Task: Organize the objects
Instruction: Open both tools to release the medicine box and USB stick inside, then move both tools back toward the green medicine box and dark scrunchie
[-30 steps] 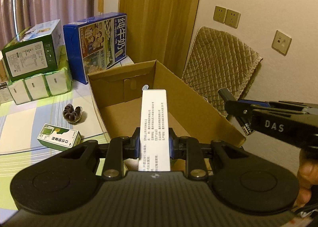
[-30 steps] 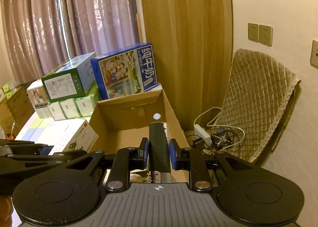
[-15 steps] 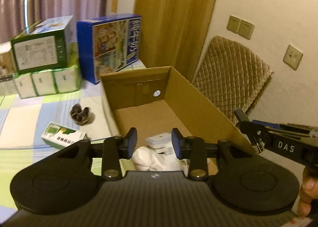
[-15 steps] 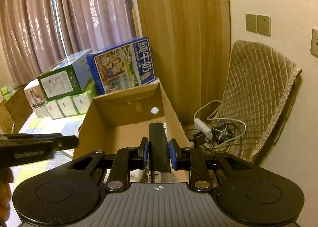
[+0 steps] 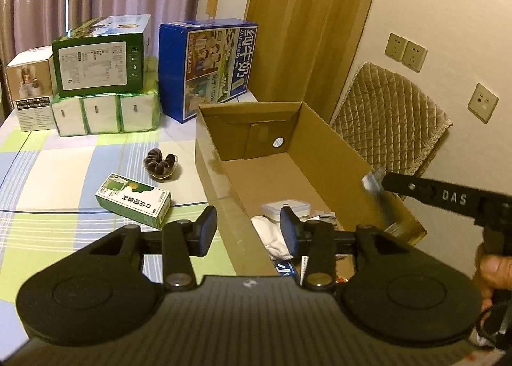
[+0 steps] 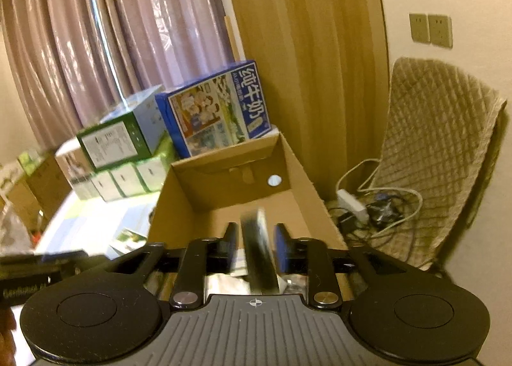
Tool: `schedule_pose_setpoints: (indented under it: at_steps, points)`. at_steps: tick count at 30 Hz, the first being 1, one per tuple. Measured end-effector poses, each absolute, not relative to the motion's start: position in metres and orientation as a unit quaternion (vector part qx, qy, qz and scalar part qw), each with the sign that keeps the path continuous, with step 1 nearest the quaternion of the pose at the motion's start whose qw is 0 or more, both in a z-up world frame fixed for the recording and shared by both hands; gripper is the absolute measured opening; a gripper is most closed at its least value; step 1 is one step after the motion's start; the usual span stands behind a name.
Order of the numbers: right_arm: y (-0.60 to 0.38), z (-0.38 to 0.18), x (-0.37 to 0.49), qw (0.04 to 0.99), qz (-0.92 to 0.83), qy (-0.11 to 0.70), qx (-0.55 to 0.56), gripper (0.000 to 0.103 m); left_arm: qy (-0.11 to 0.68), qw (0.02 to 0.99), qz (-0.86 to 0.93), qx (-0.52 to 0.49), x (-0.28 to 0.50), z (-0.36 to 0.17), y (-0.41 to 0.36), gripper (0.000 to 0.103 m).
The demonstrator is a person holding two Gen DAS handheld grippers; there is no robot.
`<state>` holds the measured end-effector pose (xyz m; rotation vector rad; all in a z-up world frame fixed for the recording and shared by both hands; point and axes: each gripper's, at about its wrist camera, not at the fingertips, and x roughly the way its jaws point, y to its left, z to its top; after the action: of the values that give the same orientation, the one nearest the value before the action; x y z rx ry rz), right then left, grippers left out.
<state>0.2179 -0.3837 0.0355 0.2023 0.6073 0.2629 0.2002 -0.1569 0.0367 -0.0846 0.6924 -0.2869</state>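
Straddling the near left wall of the cardboard box (image 5: pixel 323 145), the left gripper (image 5: pixel 248 230) has its jaws spread wide with nothing between them. Over the box's near end, the right gripper (image 6: pixel 256 242) has its jaws slightly parted around a blurred dark flat object (image 6: pixel 256 250); contact unclear. Left of the box lie a green carton (image 5: pixel 134 199) and, farther, a dark hair tie (image 5: pixel 161 166).

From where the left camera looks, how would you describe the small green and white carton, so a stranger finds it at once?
Start at the open cardboard box on the checked tablecloth. Left of its long wall, nearest the camera, lies the small green and white carton, flat on its side. The dark curled object just beyond it is round and unprinted; the other cartons are bigger and stand far back by the curtain.
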Motion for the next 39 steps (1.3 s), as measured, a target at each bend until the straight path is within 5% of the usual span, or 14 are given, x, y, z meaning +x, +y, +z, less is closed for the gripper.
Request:
schedule_pose_setpoints:
  at_steps: [8,24,30,39]
  points:
    - [-0.394,0.044,0.194,0.943,0.118,0.289,0.115,0.067,0.332,0.934,-0.122,-0.044,0.183,0.04,-0.136,0.06]
    - [-0.35,0.051,0.105,0.94,0.138,0.297,0.094,0.094,0.332,0.938,-0.089,-0.045,0.123,0.047,-0.088,0.092]
    - [-0.32,0.054,0.09,0.937,0.163,0.301,0.076,0.101,0.326,0.942,-0.067,-0.04,0.103,0.051,-0.067,0.102]
    - [-0.284,0.049,0.081,0.929,0.194,0.31,0.059,0.101,0.327,0.944,-0.023,-0.044,0.086,0.051,-0.024,0.102]
